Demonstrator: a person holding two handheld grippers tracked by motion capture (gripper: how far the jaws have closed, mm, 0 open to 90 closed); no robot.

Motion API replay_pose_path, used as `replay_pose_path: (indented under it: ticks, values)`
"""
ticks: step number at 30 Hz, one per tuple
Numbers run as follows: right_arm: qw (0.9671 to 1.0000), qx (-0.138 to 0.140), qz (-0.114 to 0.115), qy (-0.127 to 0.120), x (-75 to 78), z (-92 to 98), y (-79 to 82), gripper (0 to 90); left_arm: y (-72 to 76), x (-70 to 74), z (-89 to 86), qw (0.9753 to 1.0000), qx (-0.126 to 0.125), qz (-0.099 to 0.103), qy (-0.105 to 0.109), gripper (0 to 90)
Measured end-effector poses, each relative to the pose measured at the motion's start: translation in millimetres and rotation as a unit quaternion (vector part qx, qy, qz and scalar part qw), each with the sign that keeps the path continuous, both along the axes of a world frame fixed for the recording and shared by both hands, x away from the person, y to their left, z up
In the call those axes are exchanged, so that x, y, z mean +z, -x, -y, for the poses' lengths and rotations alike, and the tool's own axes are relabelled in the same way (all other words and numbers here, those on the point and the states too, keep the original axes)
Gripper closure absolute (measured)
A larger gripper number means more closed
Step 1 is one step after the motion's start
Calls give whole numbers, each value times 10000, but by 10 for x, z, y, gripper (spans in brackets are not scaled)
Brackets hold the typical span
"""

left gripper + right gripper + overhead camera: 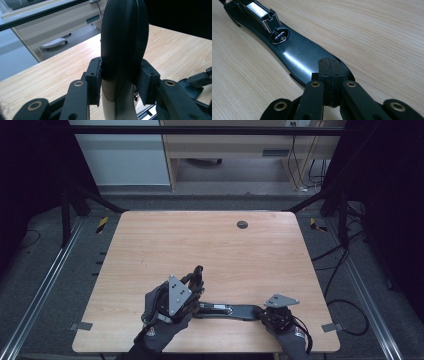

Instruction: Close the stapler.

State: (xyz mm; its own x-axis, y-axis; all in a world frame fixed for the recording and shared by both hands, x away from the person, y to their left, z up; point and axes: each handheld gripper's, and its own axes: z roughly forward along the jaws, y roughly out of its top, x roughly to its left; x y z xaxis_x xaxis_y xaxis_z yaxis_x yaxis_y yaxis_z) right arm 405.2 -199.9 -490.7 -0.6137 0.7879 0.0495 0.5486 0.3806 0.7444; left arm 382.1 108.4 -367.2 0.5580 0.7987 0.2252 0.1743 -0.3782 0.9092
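Observation:
A black stapler lies opened out near the table's front edge. Its flat base [235, 311] [297, 55] carries a shiny metal magazine [259, 10] and a round anvil plate [279, 35]. My left gripper [196, 285] [122, 77] is shut on the stapler's rounded black top arm [198, 271] [122, 37], which stands tilted up from the base. My right gripper [261, 312] [329, 72] is shut, pads pressed together with nothing between them. Its tips rest at the base's near end.
The wooden table [200, 240] has a small dark round cap [242, 224] near its far edge. Black frame legs and cables stand on the floor to both sides. A pale cabinet [240, 145] sits beyond the table.

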Motion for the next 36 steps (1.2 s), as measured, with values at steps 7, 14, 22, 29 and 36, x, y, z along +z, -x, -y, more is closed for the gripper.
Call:
replay_pose_path:
  ticks: [7, 14, 22, 29, 36]
  values:
    - [10000, -10, -14, 3, 2, 1, 0, 900, 3, -5, 29, 9999, -18, 53, -84, 592]
    - [10000, -9, -14, 0, 1, 1, 0, 900, 7, -17, 96, 9998, -44, 117, -176, 590]
    - [10000, -10, -16, -1, 1, 2, 0, 900, 12, -25, 131, 9996, -46, 163, -230, 590]
    - [10000, -6, -11, 4, 1, 2, 0, 900, 18, -35, 184, 9993, -53, 216, -292, 590]
    - [10000, 2, 10, -16, -5, 8, -6, 900, 20, -40, 211, 9990, -77, 239, -365, 589]
